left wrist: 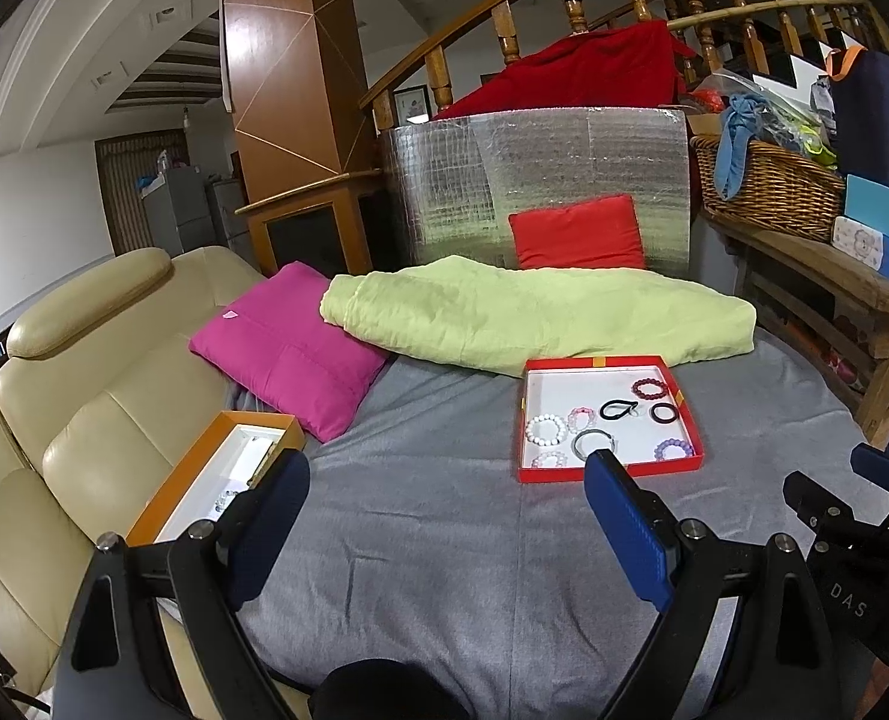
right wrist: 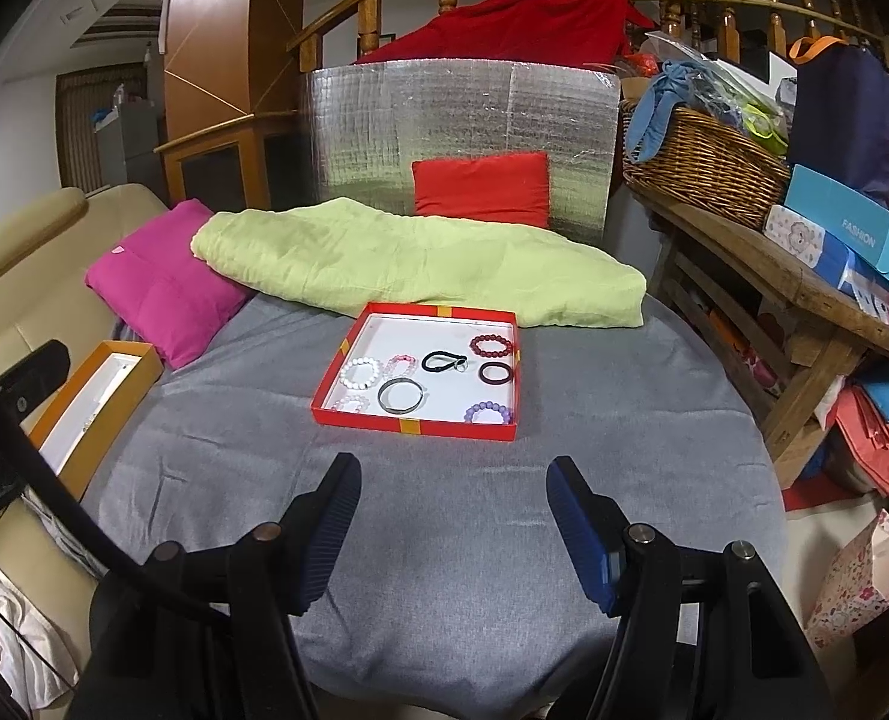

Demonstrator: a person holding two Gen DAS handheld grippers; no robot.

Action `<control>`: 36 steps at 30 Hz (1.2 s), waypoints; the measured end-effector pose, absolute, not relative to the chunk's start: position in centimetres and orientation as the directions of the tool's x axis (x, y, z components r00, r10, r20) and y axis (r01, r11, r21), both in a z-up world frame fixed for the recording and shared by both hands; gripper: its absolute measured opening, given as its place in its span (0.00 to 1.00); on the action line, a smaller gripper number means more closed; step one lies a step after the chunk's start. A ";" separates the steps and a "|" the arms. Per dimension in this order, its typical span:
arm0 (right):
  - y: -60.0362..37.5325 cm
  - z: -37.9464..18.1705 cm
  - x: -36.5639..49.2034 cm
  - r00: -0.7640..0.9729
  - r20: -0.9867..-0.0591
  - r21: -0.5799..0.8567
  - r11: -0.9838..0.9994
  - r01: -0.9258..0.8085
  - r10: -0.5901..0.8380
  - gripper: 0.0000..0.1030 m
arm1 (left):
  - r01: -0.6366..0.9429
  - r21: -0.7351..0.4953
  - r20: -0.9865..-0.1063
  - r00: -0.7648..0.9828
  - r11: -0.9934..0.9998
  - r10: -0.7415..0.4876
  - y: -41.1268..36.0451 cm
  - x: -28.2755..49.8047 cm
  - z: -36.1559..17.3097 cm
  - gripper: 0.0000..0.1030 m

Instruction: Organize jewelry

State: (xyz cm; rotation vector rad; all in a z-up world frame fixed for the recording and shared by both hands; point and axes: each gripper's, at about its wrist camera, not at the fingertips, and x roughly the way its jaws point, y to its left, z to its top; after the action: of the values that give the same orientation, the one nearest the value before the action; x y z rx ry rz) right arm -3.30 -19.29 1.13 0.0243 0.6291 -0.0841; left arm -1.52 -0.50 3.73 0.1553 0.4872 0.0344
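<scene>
A red tray [right wrist: 414,425] [left wrist: 609,472] with a white floor lies on the grey cloth and holds several bracelets: a white bead one [right wrist: 361,371], a dark red bead one [right wrist: 492,345], a purple bead one [right wrist: 488,414], a metal bangle [right wrist: 401,396] and a black hair tie [right wrist: 441,361]. An orange box [left wrist: 216,474] [right wrist: 93,405] lies at the left with small items inside. My left gripper [left wrist: 444,480] is open and empty, near the front of the tray. My right gripper [right wrist: 453,477] is open and empty, just short of the tray.
A pink pillow [left wrist: 288,348], a green blanket [left wrist: 534,318] and a red cushion [left wrist: 576,234] lie behind the tray. A beige sofa [left wrist: 72,420] is at the left. A wooden bench [right wrist: 804,294] with a wicker basket [right wrist: 702,168] and boxes stands at the right.
</scene>
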 end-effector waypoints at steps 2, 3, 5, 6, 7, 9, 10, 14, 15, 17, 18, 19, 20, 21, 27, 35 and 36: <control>-19.2 1.1 -3.2 0.804 -0.590 -0.006 0.996 0.085 -0.072 0.66 | 0.004 0.156 -0.467 0.882 0.988 0.070 -0.4 -1.4 3.6 0.90; -19.2 1.0 -3.2 0.804 -0.591 -0.007 0.996 0.084 -0.072 0.66 | 0.005 0.156 -0.469 0.881 0.988 0.070 -0.4 -1.4 3.6 0.90; -19.1 1.0 -3.1 0.802 -0.593 -0.007 0.997 0.083 -0.071 0.66 | 0.004 0.156 -0.471 0.879 0.988 0.071 -0.3 -1.4 3.5 0.90; -19.1 1.0 -3.1 0.802 -0.593 -0.007 0.997 0.083 -0.070 0.66 | 0.004 0.155 -0.471 0.879 0.988 0.070 -0.3 -1.4 3.5 0.90; -19.1 1.0 -3.1 0.802 -0.594 -0.006 0.997 0.083 -0.070 0.66 | 0.003 0.154 -0.471 0.879 0.988 0.071 -0.2 -1.4 3.5 0.90; -19.0 1.0 -3.1 0.802 -0.593 -0.007 0.997 0.083 -0.071 0.66 | 0.002 0.152 -0.471 0.879 0.988 0.071 -0.2 -1.4 3.5 0.90; -19.0 1.0 -3.1 0.802 -0.593 -0.007 0.997 0.083 -0.071 0.66 | 0.002 0.150 -0.472 0.879 0.989 0.070 -0.1 -1.4 3.5 0.90; -18.8 1.0 -3.0 0.804 -0.591 -0.007 0.996 0.084 -0.072 0.66 | 0.004 0.149 -0.474 0.878 0.989 0.068 0.0 -1.3 3.4 0.90; -18.8 1.0 -3.0 0.804 -0.590 -0.007 0.996 0.084 -0.072 0.66 | 0.004 0.149 -0.474 0.878 0.989 0.068 0.0 -1.3 3.4 0.90; -18.7 1.1 -3.0 0.804 -0.590 -0.009 0.996 0.085 -0.073 0.66 | 0.004 0.148 -0.473 0.878 0.989 0.067 0.1 -1.2 3.4 0.90; -18.6 1.1 -3.0 0.804 -0.589 -0.011 0.996 0.084 -0.074 0.66 | 0.004 0.148 -0.474 0.878 0.989 0.068 0.1 -1.2 3.4 0.90; -18.5 1.1 -3.0 0.805 -0.589 -0.013 0.996 0.084 -0.075 0.66 | 0.003 0.147 -0.474 0.878 0.989 0.067 0.1 -1.2 3.4 0.90; -18.4 1.1 -3.0 0.805 -0.588 -0.014 0.996 0.083 -0.076 0.66 | 0.003 0.147 -0.474 0.878 0.989 0.068 0.2 -1.2 3.3 0.90; -18.4 1.2 -3.0 0.805 -0.588 -0.016 0.996 0.082 -0.076 0.66 | 0.001 0.145 -0.474 0.878 0.989 0.069 0.3 -1.2 3.3 0.90; -18.0 1.7 -2.7 0.811 -0.579 -0.028 0.996 0.087 -0.087 0.66 | -0.006 0.132 -0.472 0.879 0.991 0.068 0.9 -1.2 3.3 0.90; -17.0 2.0 -2.1 0.812 -0.576 -0.046 0.996 0.080 -0.092 0.66 | -0.023 0.118 -0.470 0.880 0.993 0.076 1.9 -1.0 3.2 0.90; -16.8 2.0 -2.0 0.812 -0.577 -0.050 0.996 0.078 -0.093 0.66 | -0.024 0.115 -0.471 0.879 0.993 0.076 2.0 -0.9 3.1 0.90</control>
State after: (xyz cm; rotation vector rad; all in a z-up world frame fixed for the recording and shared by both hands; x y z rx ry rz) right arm -2.03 -16.84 2.01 -0.0246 0.6173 -0.0910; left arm -0.92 2.00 3.14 0.1073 0.4946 0.0519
